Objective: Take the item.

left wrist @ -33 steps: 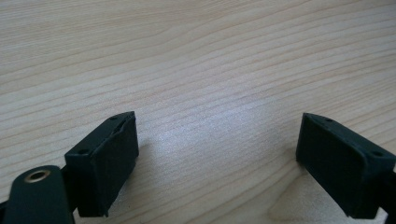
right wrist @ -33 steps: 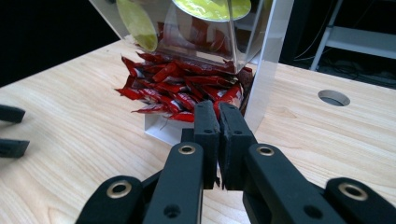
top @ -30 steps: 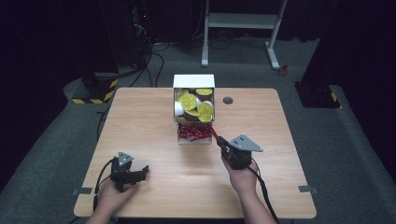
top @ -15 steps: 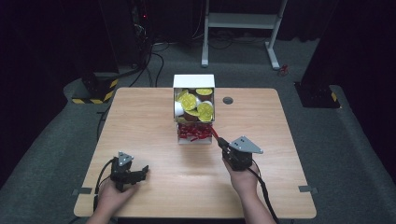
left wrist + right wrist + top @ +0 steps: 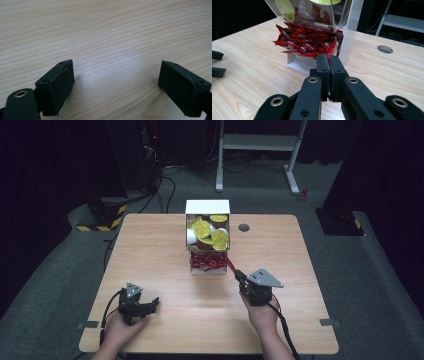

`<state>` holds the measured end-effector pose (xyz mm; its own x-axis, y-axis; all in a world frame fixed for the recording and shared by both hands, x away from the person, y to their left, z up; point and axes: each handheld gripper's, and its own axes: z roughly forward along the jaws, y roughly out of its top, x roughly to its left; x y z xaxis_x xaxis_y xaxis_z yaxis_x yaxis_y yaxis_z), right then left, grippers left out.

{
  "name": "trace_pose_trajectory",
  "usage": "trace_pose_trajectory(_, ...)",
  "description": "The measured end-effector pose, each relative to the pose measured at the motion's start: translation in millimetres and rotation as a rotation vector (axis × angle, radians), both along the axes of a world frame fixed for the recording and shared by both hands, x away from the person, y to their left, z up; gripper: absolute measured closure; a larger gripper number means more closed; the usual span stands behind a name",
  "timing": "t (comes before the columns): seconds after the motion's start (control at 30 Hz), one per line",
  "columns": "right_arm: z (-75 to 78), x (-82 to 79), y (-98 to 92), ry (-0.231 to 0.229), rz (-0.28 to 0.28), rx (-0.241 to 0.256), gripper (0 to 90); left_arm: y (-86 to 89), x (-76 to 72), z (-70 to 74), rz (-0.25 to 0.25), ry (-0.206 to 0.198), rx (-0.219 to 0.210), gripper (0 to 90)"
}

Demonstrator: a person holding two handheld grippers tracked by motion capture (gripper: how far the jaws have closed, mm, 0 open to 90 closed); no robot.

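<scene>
Right gripper view: a red sachet pinched at the dispenser.

The right gripper [image 5: 329, 62] has its jaws pressed together on one red sachet [image 5: 331, 47] at the dispenser's [image 5: 208, 234] open tray, probably to draw it out; the left gripper [image 5: 117, 85] rests spread and empty on the table [image 5: 165, 260].

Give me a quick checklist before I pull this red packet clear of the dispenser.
1. Right gripper jaws closed on a red packet: ok, closed tight on its end.
2. Packet free of the pile of red packets: cannot tell, its far end is still at the tray.
3. White dispenser upright on the table: ok.
4. Yellow-lidded cups staying inside the upper bin: ok.
5. Left gripper clear of the pull path: ok, jaws open, low at the table's near left.
6. Dispenser braced against sliding: not ok, nothing holds it.
</scene>
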<state>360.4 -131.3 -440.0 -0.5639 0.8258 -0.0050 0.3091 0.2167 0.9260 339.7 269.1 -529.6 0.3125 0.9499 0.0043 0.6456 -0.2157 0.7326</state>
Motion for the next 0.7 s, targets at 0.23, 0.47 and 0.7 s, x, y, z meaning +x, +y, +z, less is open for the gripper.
trace_pose_trajectory(0.23, 6.2, -8.5, -8.6, -0.011, -0.011, 0.019, 88.7, 0.7, 3.8, -0.1, -0.005, 0.005, 0.002, 12.2)
trace_pose_trajectory(0.47, 11.2, -16.7, -18.0, -0.022, -0.024, 0.03, 89.1, -0.5, 8.5, -0.2, 0.017, 0.003, 0.003, 12.1)
trace_pose_trajectory(0.7, 15.6, -21.6, -25.0, -0.033, -0.037, 0.037, 89.5, -0.4, 9.9, -0.2, 0.023, 0.003, -0.002, 12.8)
